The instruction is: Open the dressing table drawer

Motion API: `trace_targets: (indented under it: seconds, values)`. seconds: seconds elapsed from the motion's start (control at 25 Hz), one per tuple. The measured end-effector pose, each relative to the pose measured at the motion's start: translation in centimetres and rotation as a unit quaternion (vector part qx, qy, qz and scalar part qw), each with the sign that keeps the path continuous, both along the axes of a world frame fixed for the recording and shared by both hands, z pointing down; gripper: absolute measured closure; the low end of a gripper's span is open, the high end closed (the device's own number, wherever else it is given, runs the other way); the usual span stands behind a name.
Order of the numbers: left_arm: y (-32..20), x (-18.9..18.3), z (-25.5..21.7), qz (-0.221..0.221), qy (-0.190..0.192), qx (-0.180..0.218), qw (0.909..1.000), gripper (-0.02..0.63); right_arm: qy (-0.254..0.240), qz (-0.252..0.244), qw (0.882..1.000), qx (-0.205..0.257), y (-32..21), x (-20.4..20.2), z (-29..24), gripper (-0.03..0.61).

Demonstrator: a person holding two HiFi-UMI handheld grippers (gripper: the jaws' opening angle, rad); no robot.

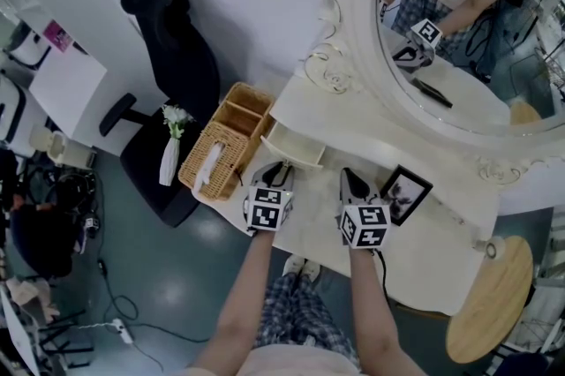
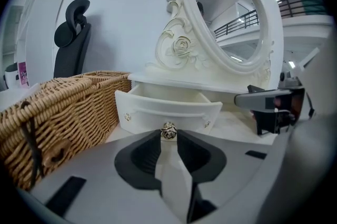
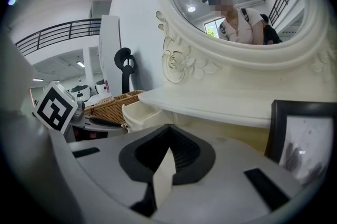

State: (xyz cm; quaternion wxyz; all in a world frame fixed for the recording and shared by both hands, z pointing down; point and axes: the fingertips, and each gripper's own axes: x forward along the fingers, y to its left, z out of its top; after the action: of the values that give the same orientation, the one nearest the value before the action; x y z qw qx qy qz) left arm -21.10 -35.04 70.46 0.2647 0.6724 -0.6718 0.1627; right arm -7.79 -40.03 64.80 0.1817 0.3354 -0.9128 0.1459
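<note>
The white dressing table [image 1: 424, 233] has a small drawer [image 1: 296, 146] at its left that stands pulled out; its inside shows in the left gripper view. My left gripper [image 2: 168, 137] is shut on the drawer's small metal knob [image 2: 168, 131], in the middle of the curved white drawer front [image 2: 142, 111]. In the head view the left gripper [image 1: 280, 169] sits just in front of the drawer. My right gripper [image 1: 351, 177] rests beside it over the tabletop, shut with nothing between its fingers [image 3: 167, 133]. The right gripper view shows the drawer [image 3: 138, 112] at the left.
A wicker basket [image 1: 225, 145] stands left of the drawer, close to my left gripper. A white vase with flowers [image 1: 169, 155] and a black office chair [image 1: 172, 56] are farther left. A black picture frame [image 1: 406, 193] is right of my right gripper. The oval mirror [image 1: 468, 30] rises behind.
</note>
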Motion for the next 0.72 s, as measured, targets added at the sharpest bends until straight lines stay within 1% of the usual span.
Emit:
trace_targets:
  seconds: [0.12,0.16,0.24,0.28,0.36,0.56,0.72]
  values:
    - [0.0,0.4,-0.2,0.013,-0.001,0.002,0.9999,0.495,-0.003,0.002,1.000,0.001,0.1,0.1,-0.2,0.561]
    - [0.0,0.6,-0.4,0.020,-0.003,0.004,0.9998,0.469,-0.004,0.002,1.000,0.001,0.1,0.2,-0.3,0.561]
    - [0.1,0.9,-0.8,0.030,-0.007,0.011,0.9995,0.383,-0.004,0.004,1.000,0.001,0.3,0.3,-0.3,0.561]
    - [0.2,0.9,-1.1,0.031,-0.006,0.015,0.9994,0.359,-0.004,0.005,1.000,0.001,0.3,0.4,-0.4,0.561]
    - [0.5,0.9,-1.7,0.029,-0.006,0.021,0.9993,0.333,-0.005,0.008,1.000,0.002,0.3,0.5,-0.6,0.561]
    - [1.5,0.2,-3.6,0.014,-0.006,0.042,0.9990,0.331,-0.010,0.017,1.000,0.009,0.5,1.3,-1.8,0.561]
    - [2.2,-0.2,-6.6,-0.001,0.003,0.073,0.9973,0.334,-0.020,0.033,0.999,0.022,0.8,2.9,-3.9,0.561]
